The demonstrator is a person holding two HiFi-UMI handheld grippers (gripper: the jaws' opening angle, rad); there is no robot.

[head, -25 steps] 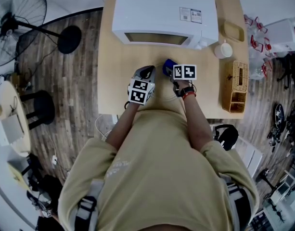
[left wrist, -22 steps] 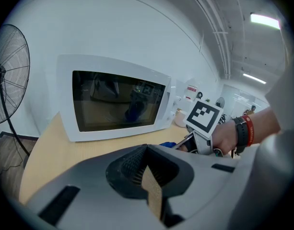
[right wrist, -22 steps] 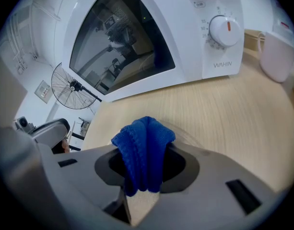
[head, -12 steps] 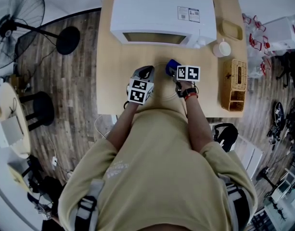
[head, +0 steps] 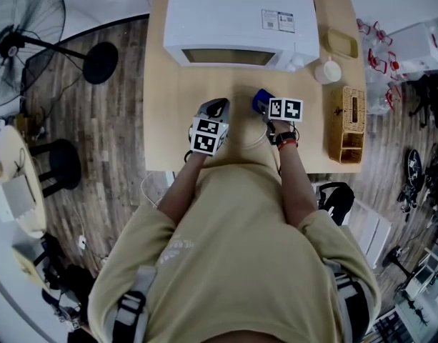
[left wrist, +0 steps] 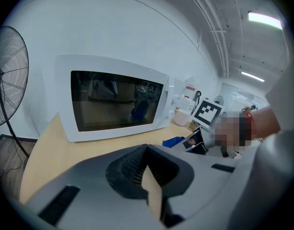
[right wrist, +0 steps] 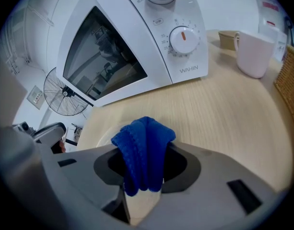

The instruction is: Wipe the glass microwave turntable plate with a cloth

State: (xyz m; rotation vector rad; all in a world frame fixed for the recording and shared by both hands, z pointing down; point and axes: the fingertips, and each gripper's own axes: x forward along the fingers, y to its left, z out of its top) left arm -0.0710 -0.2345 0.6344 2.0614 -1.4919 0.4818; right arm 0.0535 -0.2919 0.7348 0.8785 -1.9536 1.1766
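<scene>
Right gripper (right wrist: 144, 171) clamps the soft cloth (right wrist: 144, 150) over the plate (right wrist: 98, 132), flat before the microwave (head: 240, 20). Left gripper (left wrist: 147, 150) is closed, perhaps on the faint rim; glass is slick and breakable, so hold its edge.

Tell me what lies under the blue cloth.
Beneath the blue cloth, pinched in the right hand-held gripper, a pale curved rim shows on the wooden table, seemingly the glass plate. The gripper's body covers the rest of it.
</scene>
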